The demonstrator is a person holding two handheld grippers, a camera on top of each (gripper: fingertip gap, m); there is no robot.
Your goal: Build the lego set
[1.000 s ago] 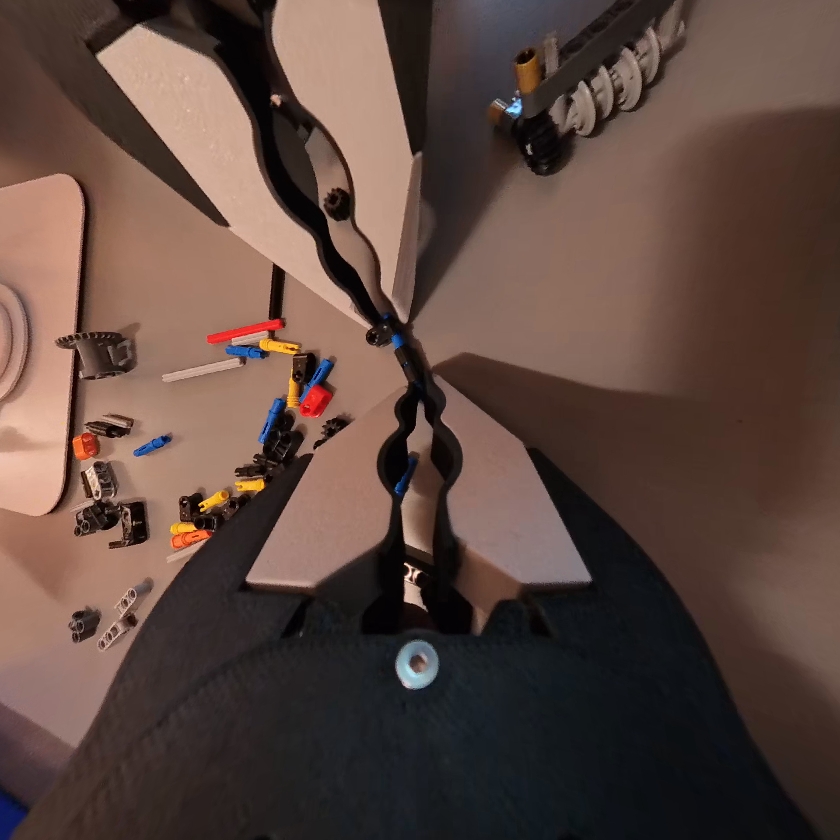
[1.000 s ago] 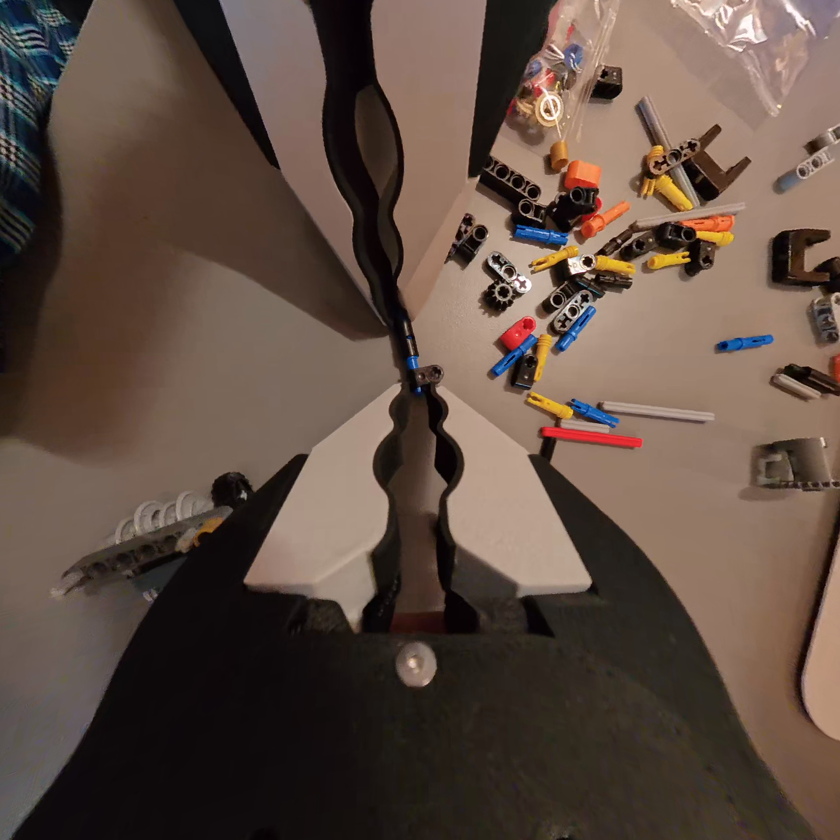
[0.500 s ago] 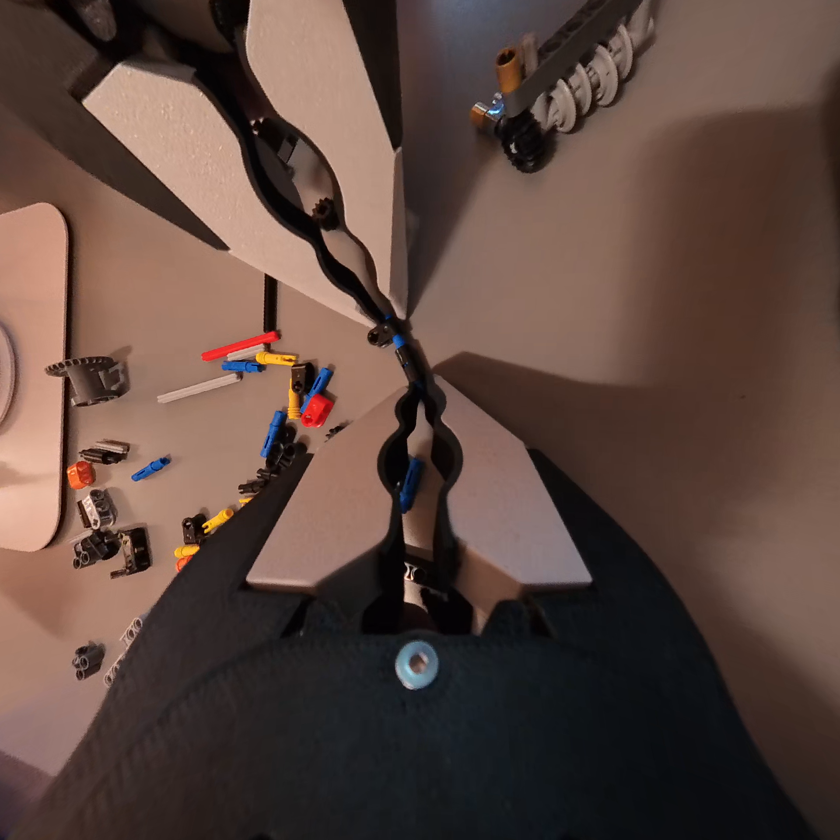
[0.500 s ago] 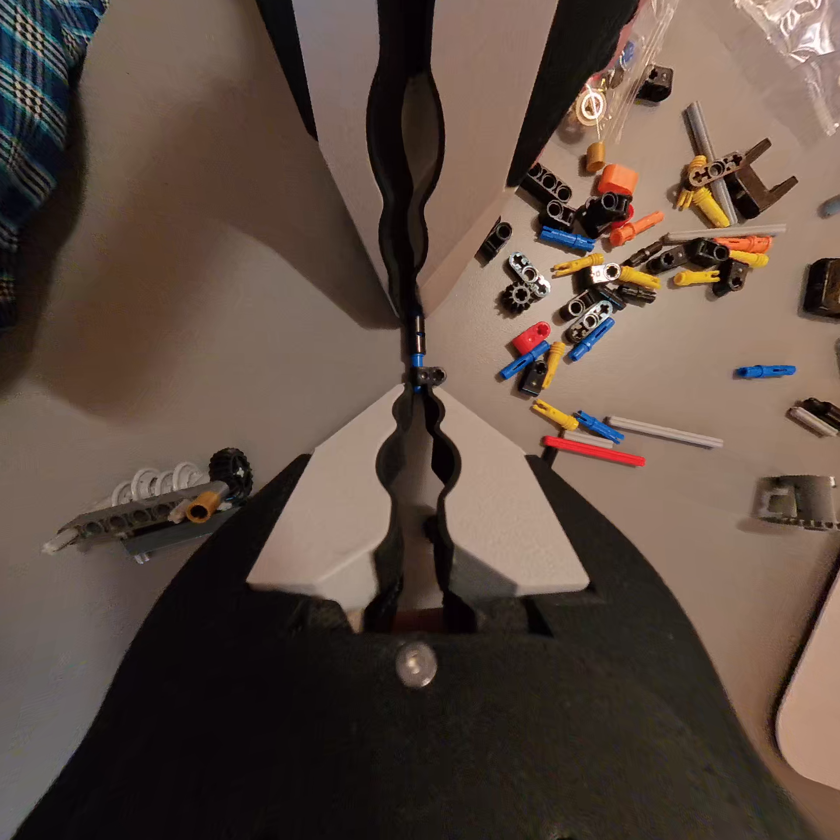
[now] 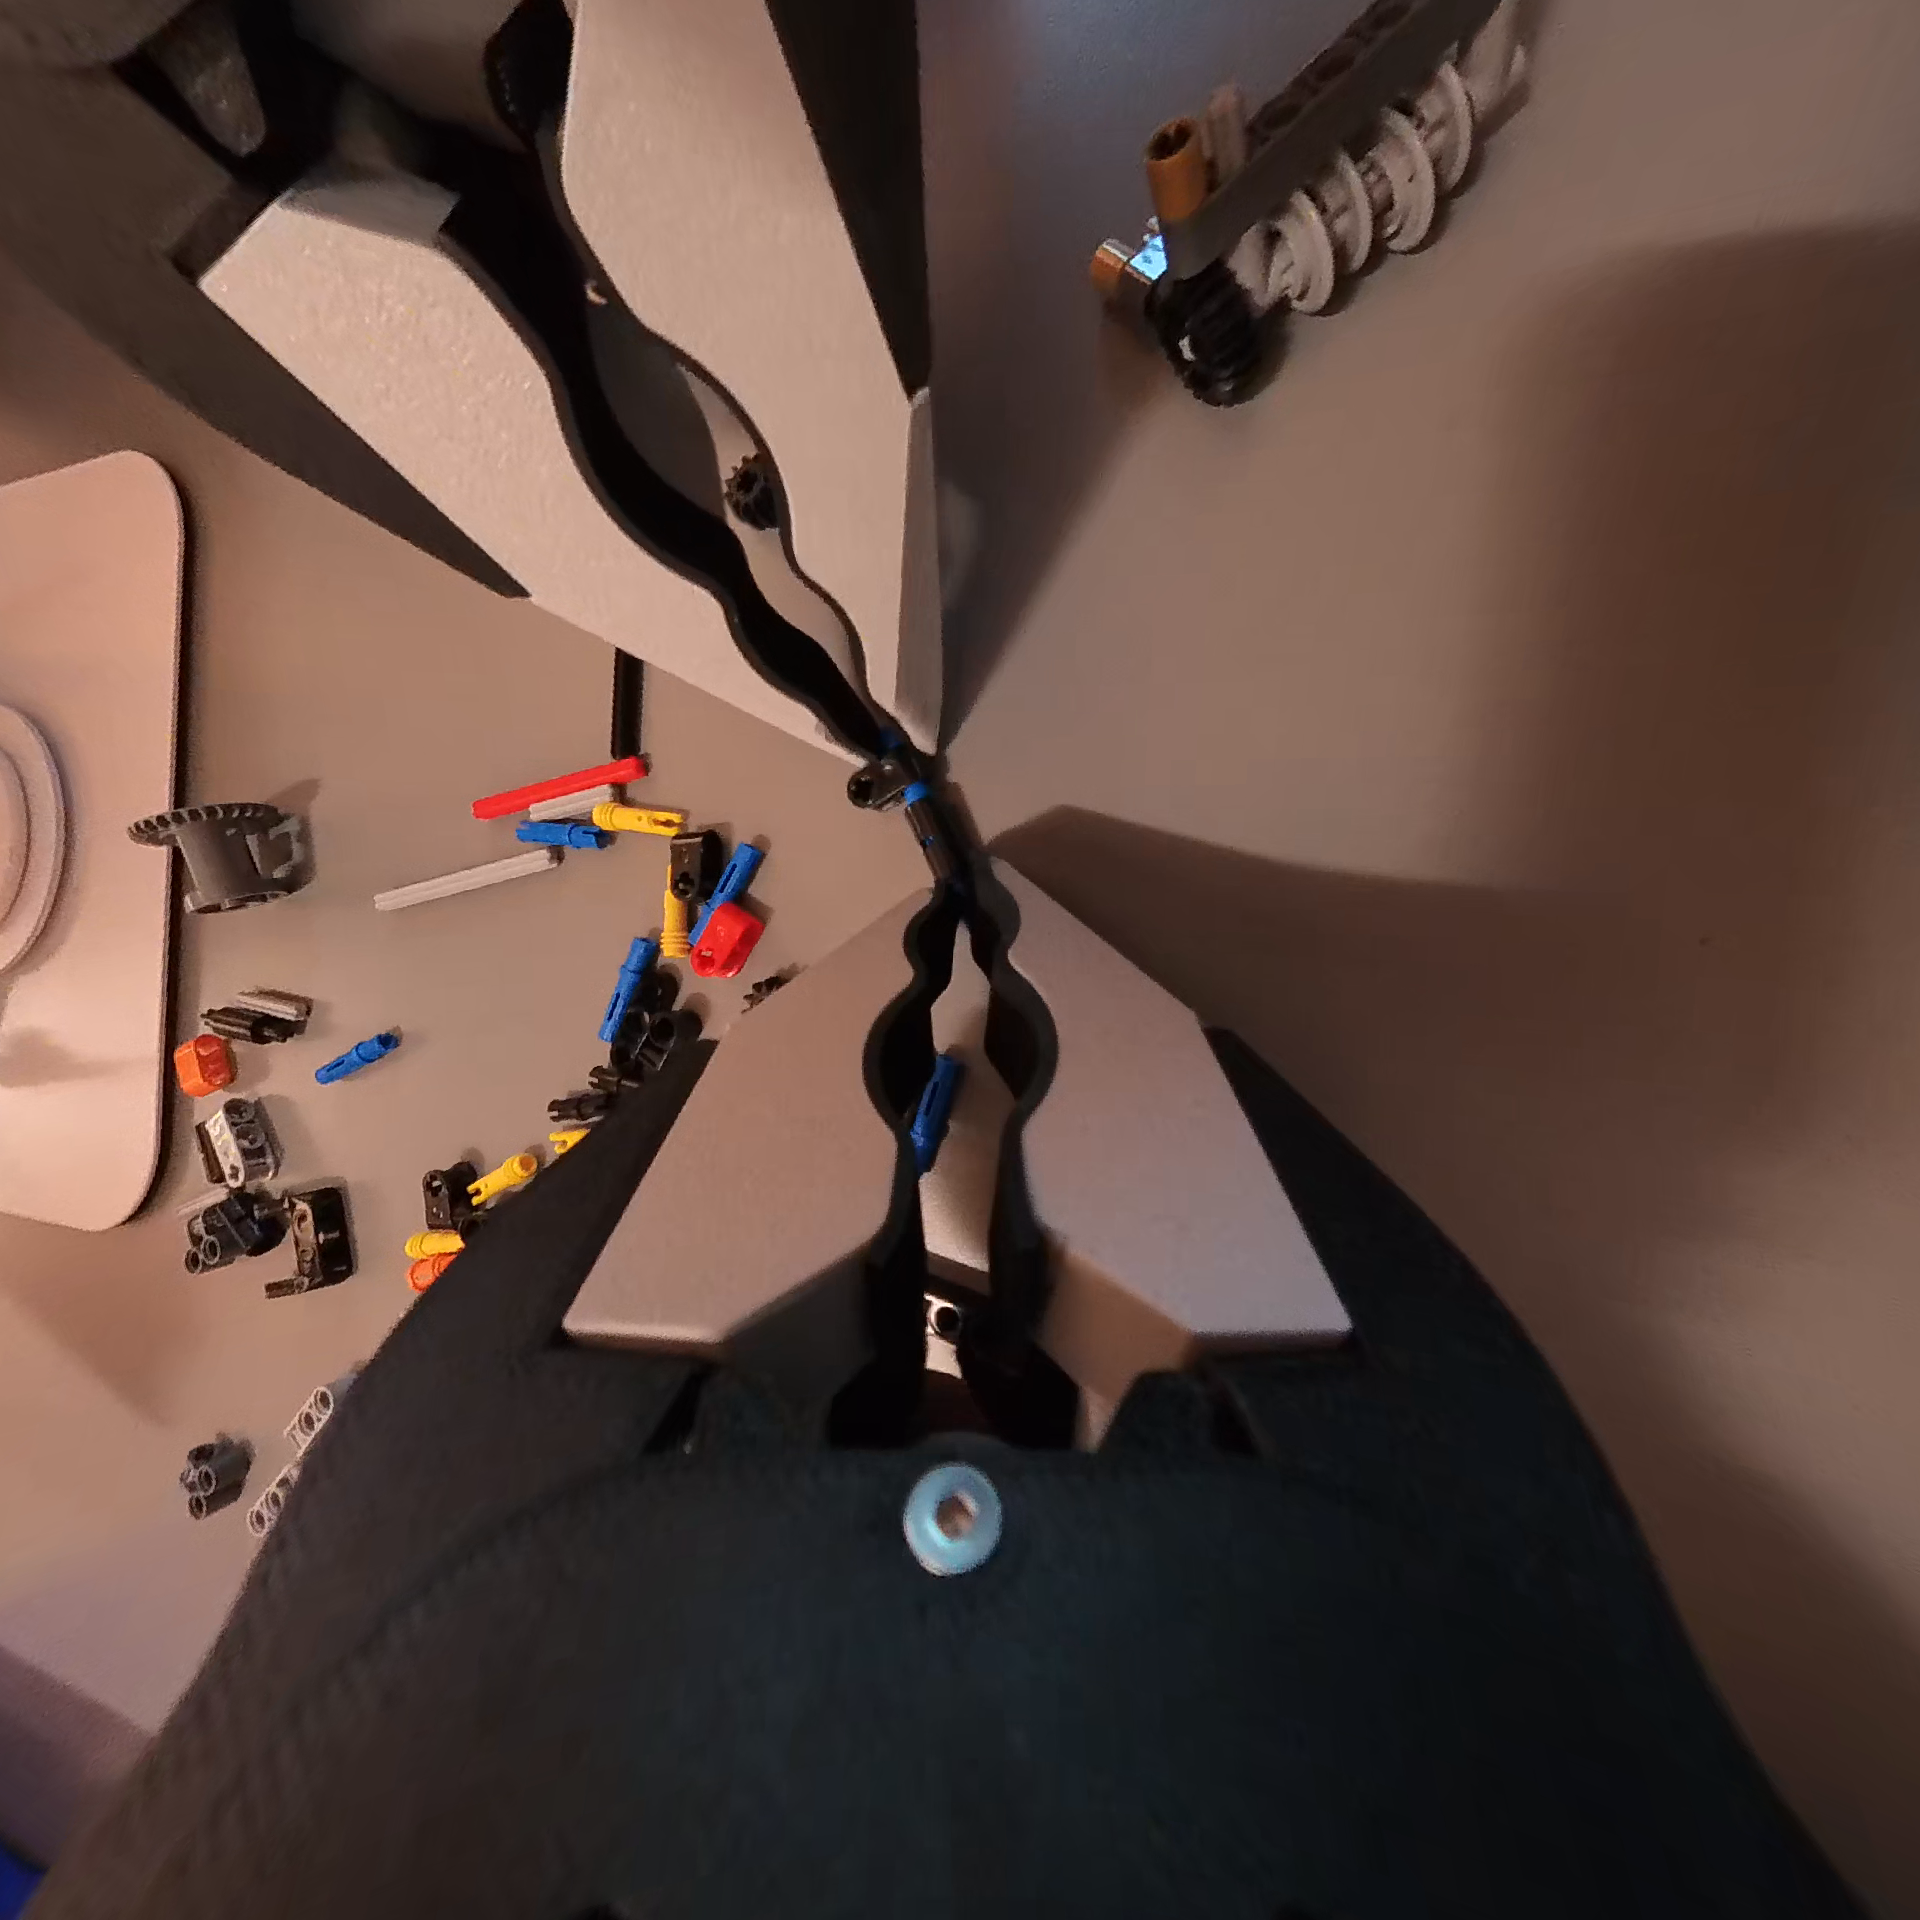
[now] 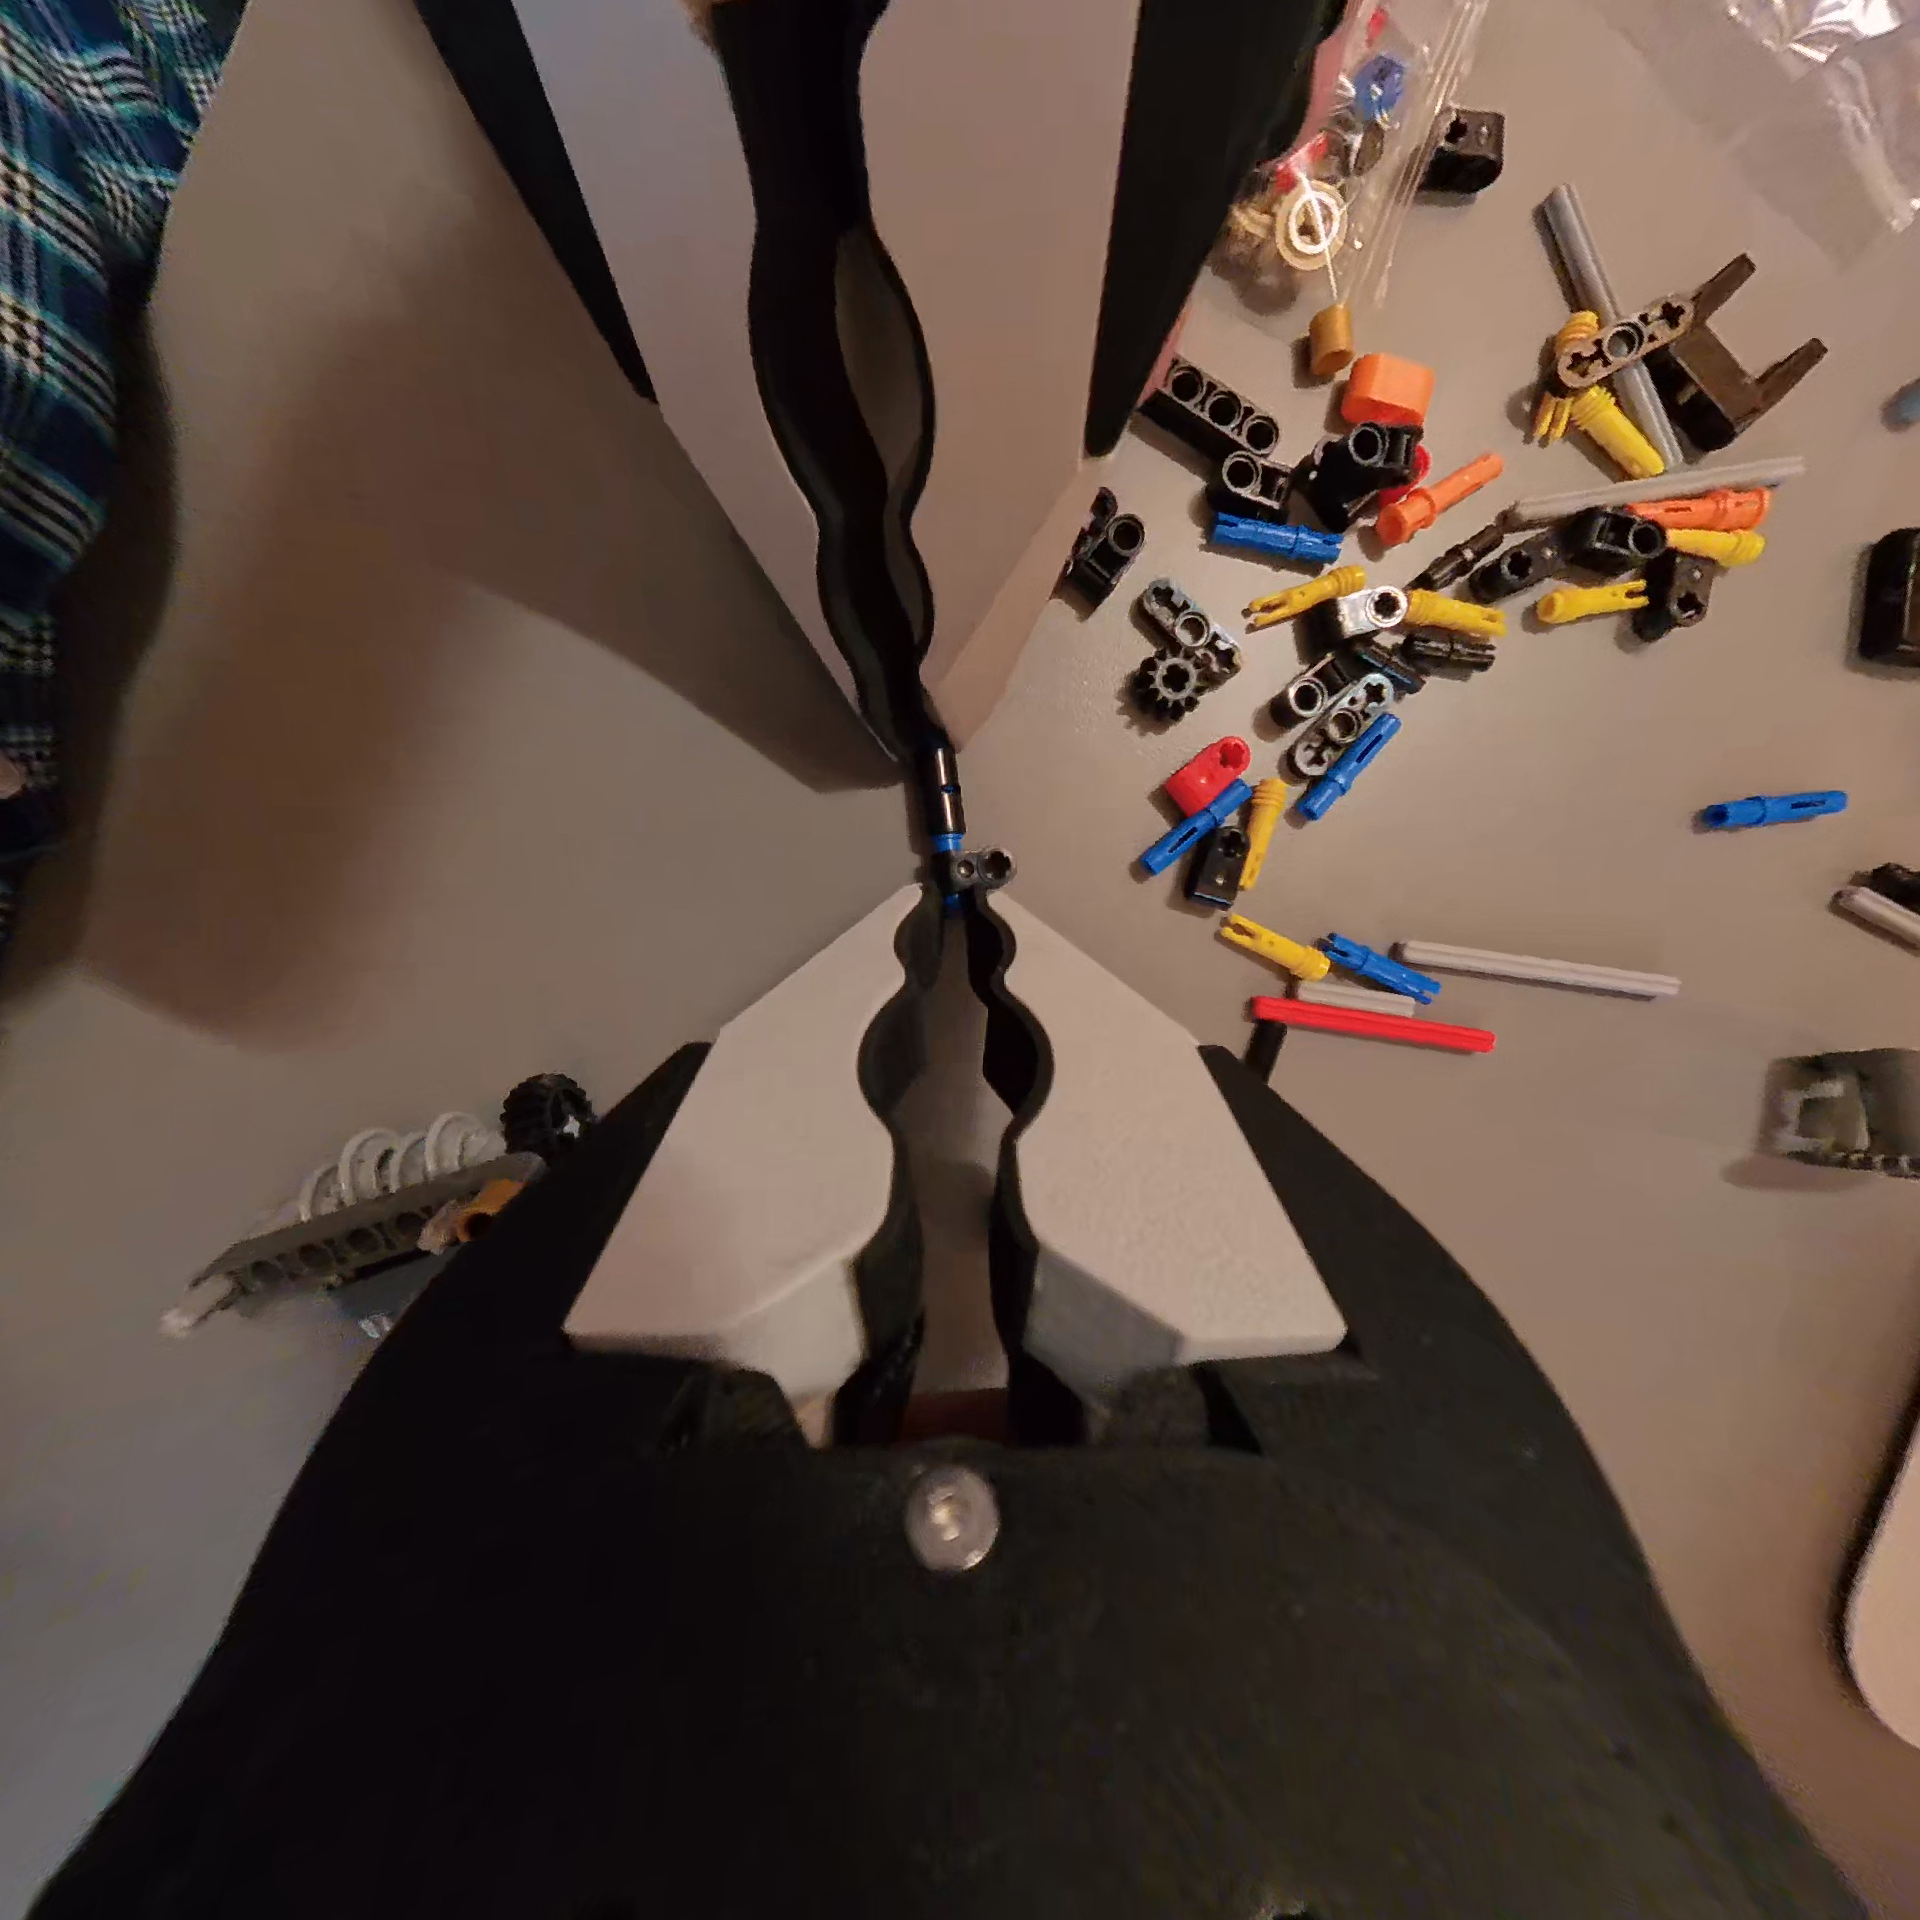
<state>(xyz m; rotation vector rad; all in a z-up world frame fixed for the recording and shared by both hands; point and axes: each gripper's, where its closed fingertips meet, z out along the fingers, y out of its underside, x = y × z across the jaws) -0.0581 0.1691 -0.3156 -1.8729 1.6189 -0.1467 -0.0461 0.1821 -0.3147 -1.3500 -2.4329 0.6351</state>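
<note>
A thin pin assembly, a black sleeve (image 5: 935, 844) with blue rings and a small dark connector (image 5: 871, 787), is held in the air between my two grippers, tip to tip. My left gripper (image 5: 961, 883) is shut on the sleeve end. My right gripper (image 6: 951, 904) is shut on the end next to the connector (image 6: 982, 868). The sleeve (image 6: 940, 777) runs up into the left gripper's tips in the right wrist view. A blue pin (image 5: 935, 1107) shows in the gap between the left fingers; I cannot tell whether it lies on the table.
Loose pins, axles and connectors lie scattered on the table (image 5: 665, 935), (image 6: 1403, 623). A part-built piece with a grey beam and white spiral (image 5: 1330, 187), (image 6: 384, 1216) lies apart. There are also a grey geared part (image 5: 223, 857), a plastic bag (image 6: 1340, 156), a pale board (image 5: 83, 831) and a plaid sleeve (image 6: 52, 312). My left and right fingertips are right by each other.
Both grippers stay shut on the assembly. In the right wrist view the left gripper has swung from tilted to nearly straight ahead, and the pin assembly now lines up straighter.
</note>
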